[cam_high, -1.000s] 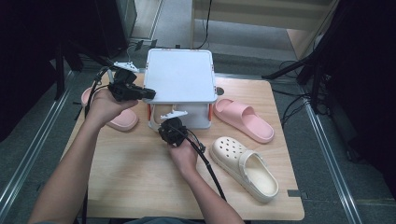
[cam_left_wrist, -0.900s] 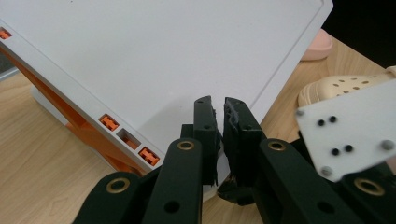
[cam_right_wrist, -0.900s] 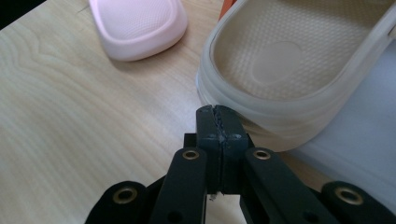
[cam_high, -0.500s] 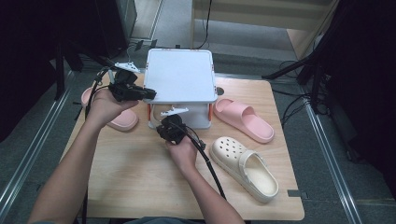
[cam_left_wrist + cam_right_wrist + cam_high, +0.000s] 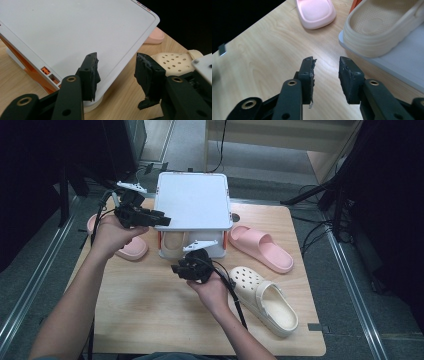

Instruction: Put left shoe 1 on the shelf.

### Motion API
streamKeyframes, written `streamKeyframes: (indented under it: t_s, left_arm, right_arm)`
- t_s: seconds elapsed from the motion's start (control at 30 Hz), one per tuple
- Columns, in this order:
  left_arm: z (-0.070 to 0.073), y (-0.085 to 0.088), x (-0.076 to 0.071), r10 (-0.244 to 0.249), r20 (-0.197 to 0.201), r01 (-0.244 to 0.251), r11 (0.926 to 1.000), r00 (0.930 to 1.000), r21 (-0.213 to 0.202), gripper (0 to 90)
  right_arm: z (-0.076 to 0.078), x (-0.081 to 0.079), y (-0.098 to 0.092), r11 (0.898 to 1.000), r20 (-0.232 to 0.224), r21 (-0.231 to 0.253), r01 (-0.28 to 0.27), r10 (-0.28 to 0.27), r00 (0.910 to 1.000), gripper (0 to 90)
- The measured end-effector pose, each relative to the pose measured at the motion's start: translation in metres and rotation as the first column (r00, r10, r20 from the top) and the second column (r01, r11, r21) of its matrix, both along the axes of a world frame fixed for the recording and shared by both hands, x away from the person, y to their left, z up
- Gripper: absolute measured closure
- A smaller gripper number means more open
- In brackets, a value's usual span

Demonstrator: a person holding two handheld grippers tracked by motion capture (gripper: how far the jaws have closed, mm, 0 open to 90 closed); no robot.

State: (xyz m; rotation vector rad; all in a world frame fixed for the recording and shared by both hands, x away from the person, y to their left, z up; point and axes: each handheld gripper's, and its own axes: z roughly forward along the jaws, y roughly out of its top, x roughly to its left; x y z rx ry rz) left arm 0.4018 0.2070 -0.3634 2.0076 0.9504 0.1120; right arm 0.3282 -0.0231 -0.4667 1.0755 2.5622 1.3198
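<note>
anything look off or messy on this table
The shoes are split up. One cream clog lies loose on the table, its match sits inside the white box. The two pink slippers lie on opposite sides of the box. The box lid is tilted up.

Cream clog (image 5: 384,27) (heel outward) inside white rack (image 5: 192,200).

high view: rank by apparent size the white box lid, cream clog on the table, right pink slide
1. white box lid, clearly largest.
2–3. cream clog and pink slide: look alike in length, and the clog sits nearer the camera, so no ranking.
</note>
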Motion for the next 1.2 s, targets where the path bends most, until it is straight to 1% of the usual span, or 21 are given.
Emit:
streamKeyframes:
  t_s: [0.07, 0.13, 0.17, 0.23, 0.27, 0.3, 0.33, 0.37, 0.43, 0.47, 0.5, 0.53, 0.57, 0.63, 0.67, 0.77, 0.83, 0.97, 1.07, 1.1, 1.2]
  left_arm:
    - [0.001, -0.002, -0.003, -0.003, 0.005, 0.003, 0.9999, 1.0, 0.015, 48.8]
    - [0.002, -0.003, -0.005, -0.006, 0.006, 0.006, 0.9997, 1.0, 0.023, 47.8]
    - [0.002, -0.005, -0.009, -0.013, 0.011, 0.013, 0.9997, 0.9999, 0.019, 46.0]
    - [0.001, -0.006, -0.015, -0.016, 0.023, 0.016, 0.9998, 0.9996, -0.008, 44.9]
    - [0.0, -0.007, -0.017, -0.017, 0.021, 0.017, 0.9998, 0.9996, -0.008, 44.6]
    - [0.0, -0.008, -0.019, -0.017, 0.016, 0.017, 0.9998, 0.9997, 0.005, 44.4]
    - [0.0, -0.008, -0.019, -0.017, 0.016, 0.017, 0.9998, 0.9997, 0.005, 44.0]
    - [-0.002, -0.009, -0.023, -0.013, 0.025, 0.013, 0.9998, 0.9996, 0.012, 43.8]
    - [-0.003, -0.009, -0.029, -0.007, 0.025, 0.006, 0.9999, 0.9997, 0.011, 43.7]
    - [-0.003, -0.01, -0.031, -0.009, 0.028, 0.009, 0.9998, 0.9996, 0.016, 43.6]
    - [-0.003, -0.01, -0.031, -0.009, 0.028, 0.009, 0.9998, 0.9996, 0.016, 43.6]
    - [-0.004, -0.01, -0.036, -0.011, 0.033, 0.01, 0.9997, 0.9994, 0.023, 43.5]
    - [-0.004, -0.011, -0.039, -0.01, 0.037, 0.009, 0.9997, 0.9993, 0.021, 43.3]
    - [-0.004, -0.012, -0.044, -0.009, 0.046, 0.009, 0.9999, 0.9989, 0.012, 43.1]
    - [-0.004, -0.012, -0.046, -0.013, 0.05, 0.013, 0.9998, 0.9987, 0.016, 43.0]
    - [-0.005, -0.014, -0.053, -0.018, 0.06, 0.018, 0.9998, 0.998, 0.009, 42.5]
    - [-0.007, -0.016, -0.058, -0.03, 0.069, 0.028, 0.9994, 0.9971, 0.021, 42.1]
    - [-0.011, -0.019, -0.067, -0.041, 0.074, 0.039, 0.9987, 0.9964, 0.034, 41.4]
    - [-0.016, -0.02, -0.072, -0.048, 0.076, 0.046, 0.9983, 0.9959, 0.037, 41.0]
    - [-0.016, -0.02, -0.072, -0.048, 0.076, 0.046, 0.9983, 0.9959, 0.037, 40.9]
    - [-0.026, -0.021, -0.079, -0.052, 0.071, 0.05, 0.998, 0.9961, 0.038, 40.5]
  right_arm:
    - [0.005, -0.007, -0.009, 1.0, 0.007, 0.01, -0.01, 0.01, 0.9999, 63.4]
    - [0.007, -0.009, -0.013, 1.0, 0.017, 0.01, -0.012, 0.012, 0.9998, 62.8]
    - [0.012, -0.015, -0.022, 0.999, 0.028, 0.024, -0.022, 0.021, 0.9994, 61.5]
    - [0.016, -0.02, -0.03, 0.999, 0.038, 0.025, -0.028, 0.027, 0.9989, 60.5]
    - [0.018, -0.023, -0.034, 0.999, 0.039, 0.028, -0.029, 0.028, 0.9988, 59.9]
    - [0.02, -0.026, -0.038, 0.999, 0.037, 0.031, -0.028, 0.027, 0.9989, 59.6]
    - [0.02, -0.026, -0.038, 0.999, 0.037, 0.031, -0.028, 0.027, 0.9989, 59.6]
    - [0.024, -0.031, -0.046, 0.999, 0.043, 0.039, -0.032, 0.031, 0.9986, 58.9]
    - [0.026, -0.035, -0.053, 0.999, 0.055, 0.04, -0.033, 0.03, 0.998, 58.7]
    - [0.026, -0.038, -0.059, 0.999, 0.054, 0.037, -0.033, 0.031, 0.9981, 58.7]
    - [0.026, -0.038, -0.059, 0.999, 0.054, 0.037, -0.033, 0.031, 0.9981, 58.7]
    - [0.027, -0.044, -0.068, 0.999, 0.05, 0.037, -0.027, 0.025, 0.9984, 58.7]
    - [0.028, -0.046, -0.074, 0.999, 0.049, 0.036, -0.025, 0.023, 0.9986, 58.6]
    - [0.029, -0.052, -0.085, 0.999, 0.06, 0.03, -0.018, 0.016, 0.9981, 58.6]
    - [0.029, -0.054, -0.091, 1.0, 0.065, 0.028, -0.011, 0.009, 0.9978, 58.6]
    - [0.03, -0.061, -0.11, 0.999, 0.07, 0.038, 0.016, -0.019, 0.9973, 58.6]
    - [0.031, -0.064, -0.123, 0.999, 0.079, 0.042, 0.032, -0.035, 0.9962, 58.6]
    - [0.033, -0.071, -0.145, 0.996, 0.08, 0.059, 0.065, -0.07, 0.9943, 58.6]
    - [0.037, -0.075, -0.161, 0.995, 0.095, 0.042, 0.093, -0.097, 0.9907, 58.6]
    - [0.038, -0.076, -0.166, 0.994, 0.09, 0.042, 0.105, -0.108, 0.9901, 58.8]
    - [0.04, -0.078, -0.178, 0.991, 0.092, 0.061, 0.122, -0.127, 0.9877, 59.1]
